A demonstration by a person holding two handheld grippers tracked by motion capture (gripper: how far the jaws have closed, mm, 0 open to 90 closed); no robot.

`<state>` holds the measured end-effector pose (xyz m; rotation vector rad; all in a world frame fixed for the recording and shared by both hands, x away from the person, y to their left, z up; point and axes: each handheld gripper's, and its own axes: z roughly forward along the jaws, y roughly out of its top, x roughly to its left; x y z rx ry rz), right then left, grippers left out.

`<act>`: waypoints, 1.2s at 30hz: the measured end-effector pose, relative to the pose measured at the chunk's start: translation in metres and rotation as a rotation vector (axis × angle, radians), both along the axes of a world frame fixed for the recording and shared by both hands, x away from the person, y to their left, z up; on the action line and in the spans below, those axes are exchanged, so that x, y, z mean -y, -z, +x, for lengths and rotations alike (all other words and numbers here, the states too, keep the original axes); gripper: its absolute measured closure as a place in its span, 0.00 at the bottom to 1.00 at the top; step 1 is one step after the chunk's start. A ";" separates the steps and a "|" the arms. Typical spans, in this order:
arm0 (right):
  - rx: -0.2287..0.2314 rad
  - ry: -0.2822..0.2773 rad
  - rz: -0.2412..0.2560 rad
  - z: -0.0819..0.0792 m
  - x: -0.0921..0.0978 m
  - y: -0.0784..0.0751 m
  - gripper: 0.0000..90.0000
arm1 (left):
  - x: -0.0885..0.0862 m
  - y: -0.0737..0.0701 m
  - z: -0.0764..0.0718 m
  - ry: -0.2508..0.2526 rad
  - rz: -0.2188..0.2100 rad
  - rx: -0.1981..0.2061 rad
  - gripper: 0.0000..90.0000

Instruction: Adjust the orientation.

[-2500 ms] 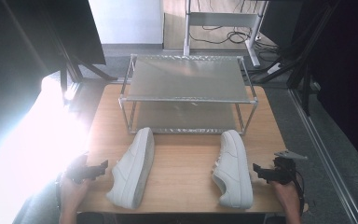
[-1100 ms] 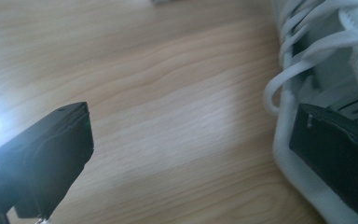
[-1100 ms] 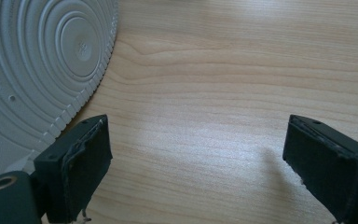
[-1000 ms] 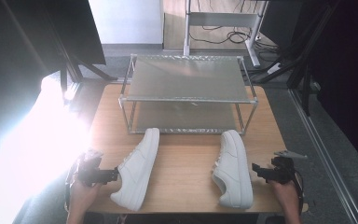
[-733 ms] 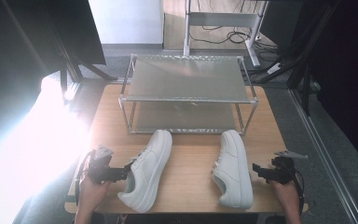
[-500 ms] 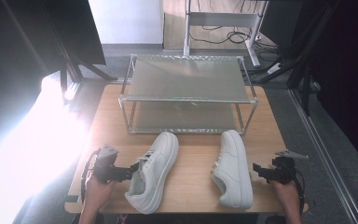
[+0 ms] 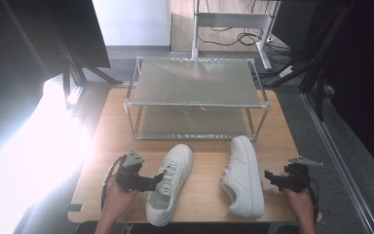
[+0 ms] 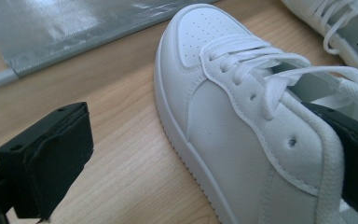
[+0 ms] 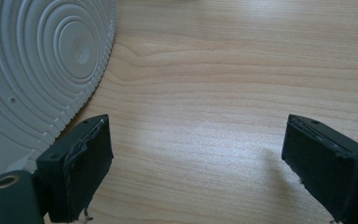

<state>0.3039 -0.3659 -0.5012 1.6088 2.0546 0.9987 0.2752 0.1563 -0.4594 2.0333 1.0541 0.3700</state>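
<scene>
At the table's near left edge, I have the left gripper spread wide around the heel side of the left shoe, 1 jaw inside the collar, the other standing clear of the outer wall, so nothing is clamped. That shoe lies angled, toe toward the 2-tier metal rack. The right shoe sits just beside it, toe also toward the rack. At the far right I hold the right gripper wide open and empty, near that shoe's heel.
</scene>
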 end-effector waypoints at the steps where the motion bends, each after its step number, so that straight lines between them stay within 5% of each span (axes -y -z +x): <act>1: 0.001 -0.004 -0.002 0.000 0.000 0.000 0.09 | 0.003 -0.004 -0.001 0.010 0.026 0.015 0.00; 4: -0.001 -0.005 -0.001 0.000 -0.001 0.000 0.09 | 0.000 -0.011 -0.002 0.006 -0.006 0.027 0.00; 12: 0.005 -0.009 0.000 -0.001 -0.002 -0.002 0.09 | -0.002 -0.017 -0.005 0.009 0.023 0.070 0.00; 17: 0.008 -0.009 0.005 -0.001 -0.002 -0.002 0.09 | -0.010 -0.029 -0.009 0.001 -0.073 0.104 0.00; 21: 0.012 -0.010 0.007 -0.001 -0.002 -0.004 0.09 | -0.020 -0.034 -0.009 -0.036 -0.062 0.126 0.00; 29: 0.037 -0.014 -0.004 -0.002 -0.002 -0.011 0.09 | -0.055 -0.008 -0.001 -0.183 -0.075 0.091 0.00; 36: 0.086 -0.022 0.007 -0.007 -0.003 -0.028 0.05 | -0.062 0.020 0.000 -0.212 -0.025 0.030 0.00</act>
